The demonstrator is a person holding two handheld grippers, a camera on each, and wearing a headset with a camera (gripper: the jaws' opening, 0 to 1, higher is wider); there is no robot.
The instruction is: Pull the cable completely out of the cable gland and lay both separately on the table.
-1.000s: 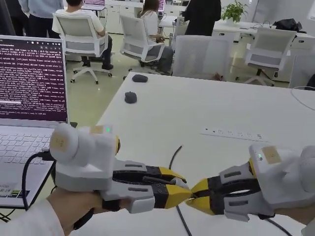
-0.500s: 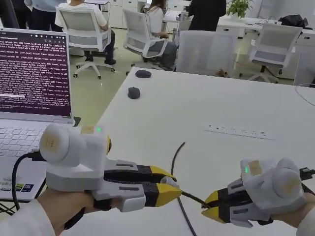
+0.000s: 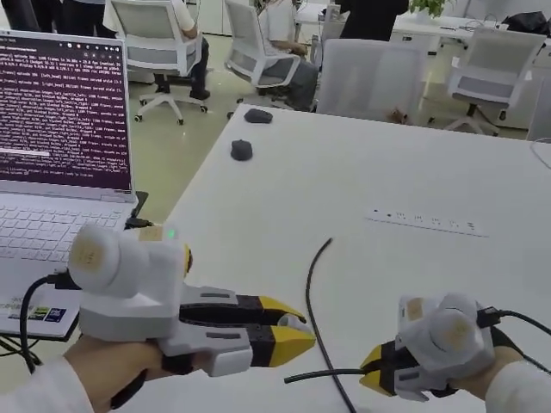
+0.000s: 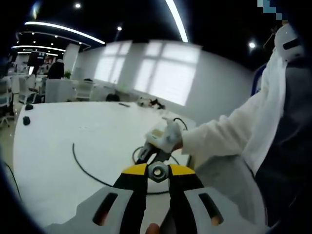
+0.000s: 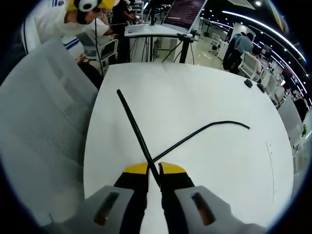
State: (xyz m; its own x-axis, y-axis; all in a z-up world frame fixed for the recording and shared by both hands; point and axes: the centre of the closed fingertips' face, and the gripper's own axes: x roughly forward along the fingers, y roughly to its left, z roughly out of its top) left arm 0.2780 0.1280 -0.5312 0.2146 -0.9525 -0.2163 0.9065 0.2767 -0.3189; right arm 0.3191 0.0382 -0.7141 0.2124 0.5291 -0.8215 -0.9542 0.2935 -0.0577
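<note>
My left hand-held gripper (image 4: 157, 168) pinches the cable gland (image 4: 157, 172) at six o'clock. The cable (image 4: 75, 157) curves over the counter (image 4: 48, 122) toward nine o'clock.

Left tool (image 3: 301, 337): is pointing right, jaws pinching shut on the cable gland (image 4: 157, 171).
Right tool (image 3: 368, 377): is pointing left, jaws clamping the cable (image 5: 132, 122).
Left hand (image 3: 112, 366): is gripping its tool from below.
Tool tips: are facing each other, apart.

This is an open-plan office. Rows of white swivel desk chairs (image 3: 164, 34) hold seated people (image 3: 277, 15). A long white tabletop (image 3: 362, 163) carries dark computer mice (image 3: 242, 150), beside an open silver laptop (image 3: 65, 120) showing terminal text.
</note>
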